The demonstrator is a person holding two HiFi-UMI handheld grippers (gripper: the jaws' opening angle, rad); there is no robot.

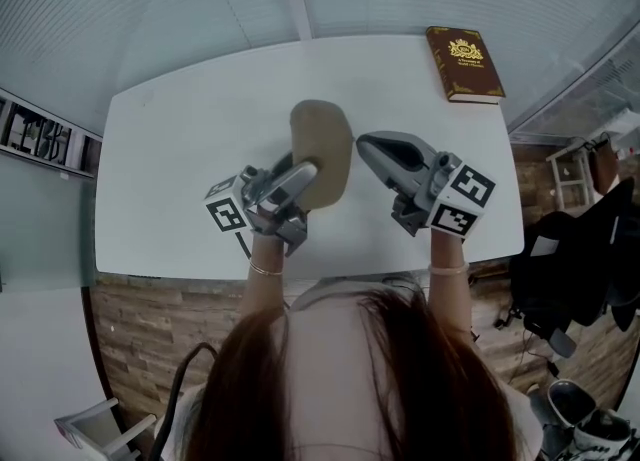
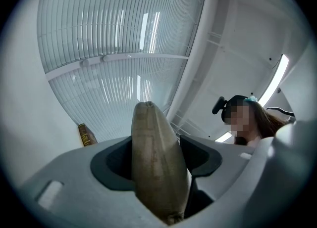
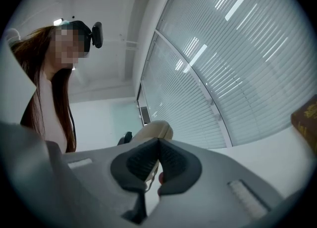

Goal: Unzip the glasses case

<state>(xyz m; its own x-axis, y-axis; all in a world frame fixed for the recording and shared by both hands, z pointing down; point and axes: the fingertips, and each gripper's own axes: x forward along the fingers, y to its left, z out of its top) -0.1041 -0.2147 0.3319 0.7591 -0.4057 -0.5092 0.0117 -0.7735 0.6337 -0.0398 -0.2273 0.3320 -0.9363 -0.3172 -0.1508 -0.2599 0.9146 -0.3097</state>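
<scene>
A tan oval glasses case (image 1: 322,139) is held up above the white table (image 1: 190,159), edge-on, by my left gripper (image 1: 305,177), whose jaws press on its two flat sides. In the left gripper view the case (image 2: 148,138) stands upright between the dark pads and fills the gap of my left gripper (image 2: 156,165). My right gripper (image 1: 364,140) meets the case's right edge with its jaws together. In the right gripper view my right gripper (image 3: 158,145) has its ribbed pads closed, a thin pale strand and a small reddish bit of the zipper pull just below them, and the case (image 3: 157,127) right behind.
A brown book with gold print (image 1: 464,63) lies at the table's far right corner, also seen as a book (image 2: 86,134) in the left gripper view. Blinds cover the windows beyond the table. A black chair (image 1: 575,269) stands to the right.
</scene>
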